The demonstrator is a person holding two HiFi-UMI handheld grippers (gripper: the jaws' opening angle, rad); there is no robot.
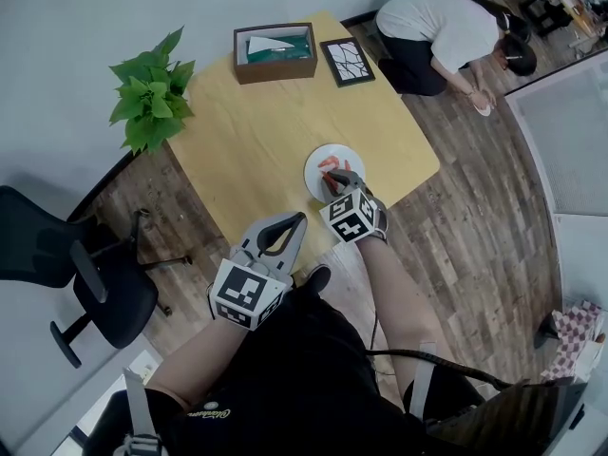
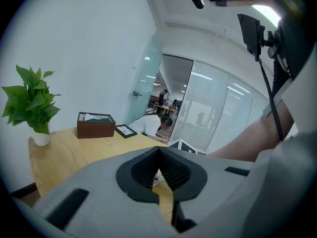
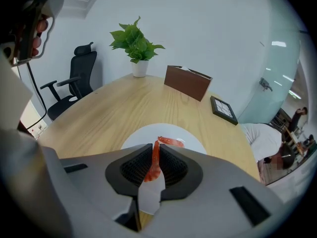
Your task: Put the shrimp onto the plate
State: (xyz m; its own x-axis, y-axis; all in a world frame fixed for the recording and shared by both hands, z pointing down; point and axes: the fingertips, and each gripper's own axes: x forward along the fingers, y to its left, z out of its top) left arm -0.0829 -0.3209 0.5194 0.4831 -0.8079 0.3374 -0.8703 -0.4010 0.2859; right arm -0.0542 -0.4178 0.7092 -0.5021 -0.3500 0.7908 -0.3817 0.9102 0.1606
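Observation:
A white plate [image 1: 318,162] sits near the front edge of the wooden table [image 1: 256,126]. My right gripper [image 1: 338,182] hangs just over the plate, shut on a red-orange shrimp [image 1: 332,166]. In the right gripper view the shrimp [image 3: 154,163] is pinched upright between the ribbed pads, its far end bending out over the plate [image 3: 136,137] past the gripper [image 3: 155,151]. My left gripper [image 1: 293,224] is shut with nothing in it, held low off the table's front corner; in its own view the gripper [image 2: 159,155] has its jaws touching at the tips.
At the table's far side stand a brown box [image 1: 275,52] and a framed picture [image 1: 347,62]. A potted plant [image 1: 150,88] stands at the left corner. A black office chair [image 1: 85,274] is on the floor to the left. A person [image 1: 456,31] crouches beyond the table.

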